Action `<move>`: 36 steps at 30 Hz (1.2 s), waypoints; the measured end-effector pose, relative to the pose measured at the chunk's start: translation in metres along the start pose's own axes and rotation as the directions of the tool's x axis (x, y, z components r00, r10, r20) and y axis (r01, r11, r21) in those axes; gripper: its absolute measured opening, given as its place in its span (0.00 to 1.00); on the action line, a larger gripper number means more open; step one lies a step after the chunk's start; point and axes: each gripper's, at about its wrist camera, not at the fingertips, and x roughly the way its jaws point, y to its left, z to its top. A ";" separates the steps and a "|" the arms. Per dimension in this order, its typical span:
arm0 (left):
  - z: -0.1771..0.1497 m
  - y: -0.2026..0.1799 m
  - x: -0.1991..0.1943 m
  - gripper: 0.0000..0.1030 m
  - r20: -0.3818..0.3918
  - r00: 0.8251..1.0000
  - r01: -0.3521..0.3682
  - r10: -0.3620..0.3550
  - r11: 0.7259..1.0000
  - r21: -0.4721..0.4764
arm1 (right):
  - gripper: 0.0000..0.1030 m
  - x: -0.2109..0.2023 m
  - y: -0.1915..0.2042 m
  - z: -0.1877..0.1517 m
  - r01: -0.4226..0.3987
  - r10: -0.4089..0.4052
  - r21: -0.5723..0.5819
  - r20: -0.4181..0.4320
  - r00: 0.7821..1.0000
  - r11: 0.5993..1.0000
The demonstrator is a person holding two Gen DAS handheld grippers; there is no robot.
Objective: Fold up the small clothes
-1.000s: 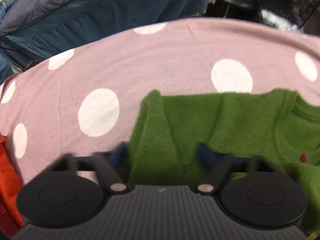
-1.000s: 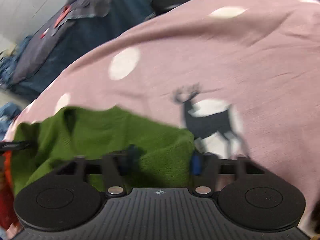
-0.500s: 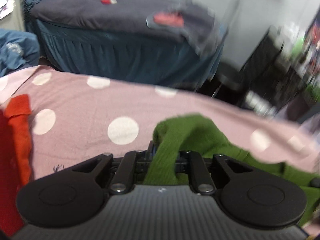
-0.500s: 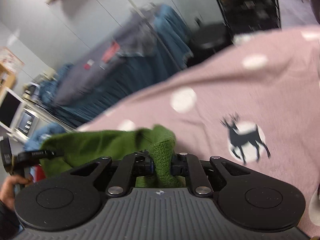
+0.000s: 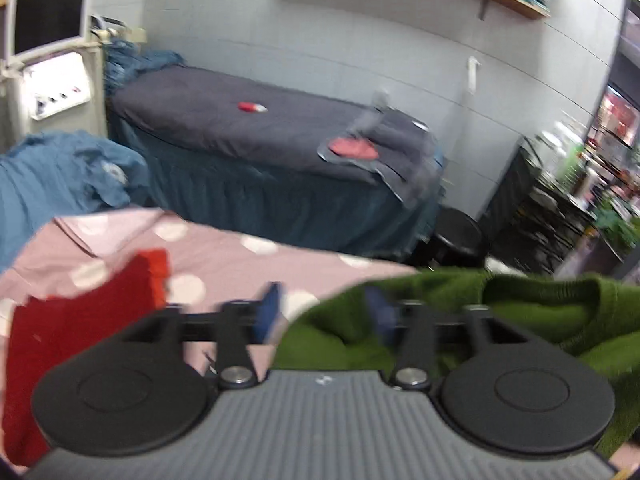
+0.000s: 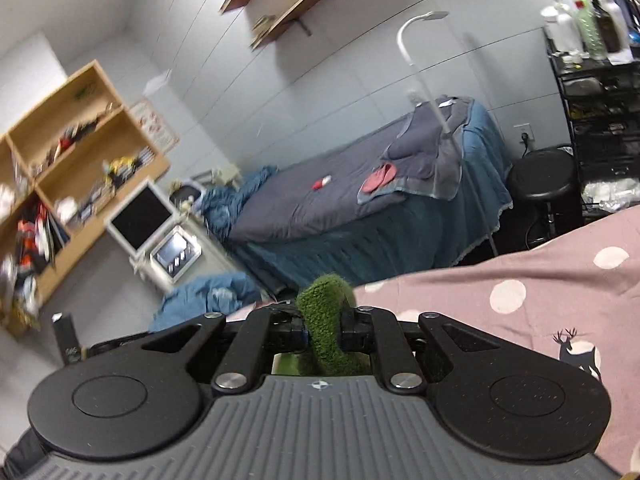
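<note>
R gripper (image 6: 323, 330) pinches a fold of green sweater (image 6: 326, 320) btwn its fingers; L gripper (image 5: 324, 312) opening, sweater bunched by its right finger.

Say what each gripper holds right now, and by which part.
The right gripper pinches a bunched fold of the green sweater; which part cannot be told. The left gripper is opening and grips nothing.

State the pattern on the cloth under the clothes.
Pink cloth with white dots and a dark deer print; clearest in the right wrist view.
</note>
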 end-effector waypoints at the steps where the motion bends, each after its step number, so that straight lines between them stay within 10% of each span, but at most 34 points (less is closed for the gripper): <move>1: -0.009 -0.007 0.010 0.67 -0.022 1.000 0.002 -0.002 1.000 0.013 | 0.19 -0.002 0.004 -0.004 -0.018 0.018 -0.016 -0.005 1.000 1.000; 10: -0.051 -0.069 0.054 0.97 -0.205 0.960 0.200 -0.190 0.979 0.031 | 0.18 -0.073 0.050 -0.038 -0.126 0.040 -0.367 -0.234 0.971 0.922; 14: -0.040 -0.075 0.081 1.00 -0.317 0.867 0.344 -0.384 0.923 -0.174 | 0.18 -0.088 0.044 -0.073 -0.094 -0.023 -0.356 -0.311 0.950 0.930; 16: -0.045 -0.103 0.087 1.00 -0.400 0.841 0.374 -0.365 0.926 -0.059 | 0.18 -0.090 0.043 -0.084 -0.075 -0.030 -0.331 -0.301 0.953 0.941; 20: -0.078 -0.165 0.079 1.00 -0.353 0.923 0.281 -0.154 0.896 0.344 | 0.18 -0.095 0.042 -0.088 -0.034 -0.029 -0.256 -0.239 0.971 0.966; 24: -0.101 -0.193 0.106 0.99 -0.241 0.970 0.048 0.039 0.937 0.346 | 0.18 -0.099 0.047 -0.094 -0.043 -0.010 -0.228 -0.225 0.974 0.973; 26: -0.109 -0.207 0.134 0.88 -0.133 0.962 -0.163 0.238 0.895 0.416 | 0.18 -0.097 0.052 -0.096 -0.056 0.002 -0.229 -0.230 0.973 0.972; 28: -0.105 -0.201 0.149 0.81 -0.084 0.943 -0.277 0.322 0.900 0.338 | 0.18 -0.098 0.054 -0.100 -0.077 0.019 -0.239 -0.235 0.972 0.968; 30: -0.085 -0.179 0.149 0.76 -0.071 0.965 -0.242 0.252 0.962 0.125 | 0.18 -0.098 0.055 -0.100 -0.093 0.033 -0.246 -0.237 0.971 0.965; 36: -0.018 -0.126 0.085 0.57 0.082 0.974 -0.200 0.209 0.973 -0.114 | 0.18 -0.101 0.048 -0.083 -0.058 0.018 -0.274 -0.146 0.989 0.960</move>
